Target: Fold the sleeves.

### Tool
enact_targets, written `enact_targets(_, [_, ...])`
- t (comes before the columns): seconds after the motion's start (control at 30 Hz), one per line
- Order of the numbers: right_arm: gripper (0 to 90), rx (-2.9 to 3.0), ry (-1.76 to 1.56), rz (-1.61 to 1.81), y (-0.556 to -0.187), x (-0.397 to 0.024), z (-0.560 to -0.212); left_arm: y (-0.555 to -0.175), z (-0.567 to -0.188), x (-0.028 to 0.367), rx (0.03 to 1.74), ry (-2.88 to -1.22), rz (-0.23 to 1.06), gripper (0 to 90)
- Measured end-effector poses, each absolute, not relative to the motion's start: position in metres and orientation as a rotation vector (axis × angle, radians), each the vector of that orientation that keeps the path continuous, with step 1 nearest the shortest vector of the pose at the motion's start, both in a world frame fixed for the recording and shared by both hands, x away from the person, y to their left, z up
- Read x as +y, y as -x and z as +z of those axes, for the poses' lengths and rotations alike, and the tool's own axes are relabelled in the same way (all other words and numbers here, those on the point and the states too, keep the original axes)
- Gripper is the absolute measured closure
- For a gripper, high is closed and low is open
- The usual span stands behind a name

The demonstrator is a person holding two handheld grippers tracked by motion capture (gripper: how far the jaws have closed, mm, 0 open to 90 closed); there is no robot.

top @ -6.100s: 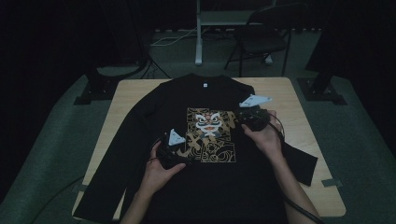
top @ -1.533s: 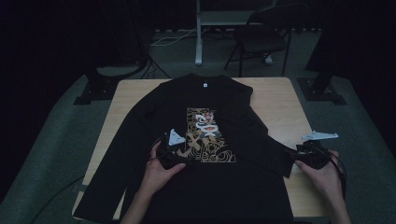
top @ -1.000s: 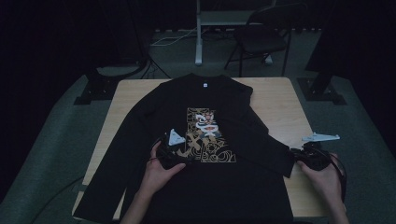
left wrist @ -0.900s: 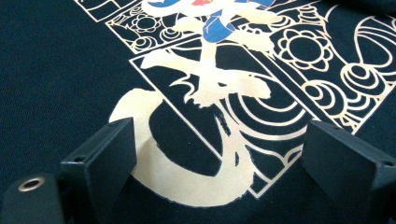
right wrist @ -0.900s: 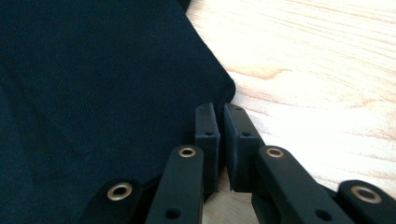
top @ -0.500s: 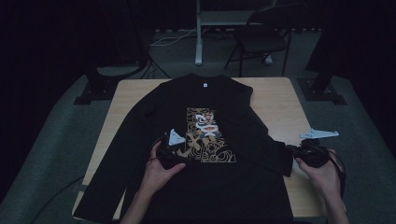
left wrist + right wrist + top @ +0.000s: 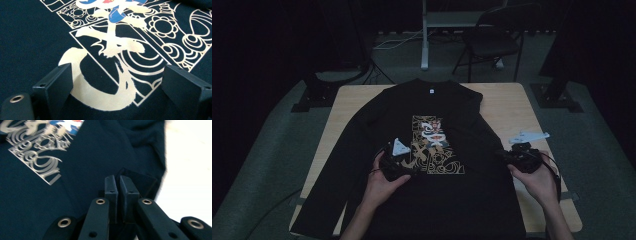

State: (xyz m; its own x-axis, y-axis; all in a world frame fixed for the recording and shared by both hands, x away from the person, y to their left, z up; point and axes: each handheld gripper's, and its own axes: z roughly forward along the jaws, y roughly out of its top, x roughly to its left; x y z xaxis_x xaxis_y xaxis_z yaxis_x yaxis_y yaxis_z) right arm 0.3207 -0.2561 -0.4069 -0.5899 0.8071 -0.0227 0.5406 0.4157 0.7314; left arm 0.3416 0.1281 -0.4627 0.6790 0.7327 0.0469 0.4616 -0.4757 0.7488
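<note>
A black long-sleeved shirt [image 7: 437, 200] lies flat, front up, on the wooden table [image 7: 507, 105]. A gold, white and blue print [image 7: 434, 145] covers its chest. My left gripper [image 7: 411, 168] rests on the lower left of the print [image 7: 107, 47]; in the left gripper view its jaws [image 7: 118, 75] stand wide open with nothing between them. My right gripper [image 7: 506, 157] is at the shirt's right side, lifted a little. There the right gripper [image 7: 118, 182] is shut on a fold of the right sleeve [image 7: 143, 182], which peaks up around the pads.
Bare table [image 7: 190, 170] shows to the right of the held sleeve, near the table's right edge. A dark chair [image 7: 492, 40] and a metal stand [image 7: 424, 30] are on the floor beyond the far edge. The left sleeve [image 7: 327, 190] runs down to the near left corner.
My right gripper has moved left and slightly up from the table's right edge toward the shirt's body, bringing the sleeve end with it. The left gripper has stayed put.
</note>
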Motion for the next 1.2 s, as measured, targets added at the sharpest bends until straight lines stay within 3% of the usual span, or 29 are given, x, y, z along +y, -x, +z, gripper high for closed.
enact_targets(0.6, [85.3, 2.459, -0.911, 0.961, -0.334, -0.165, -0.397, -0.342, -0.463, 0.128, 0.916, -2.151, 0.470, 11.5])
enact_targets(1.2, [85.3, 2.521, -0.815, 0.975, -0.335, -0.122, -0.395, -0.343, -0.462, 0.133, 0.898, -2.163, 0.464, 11.6])
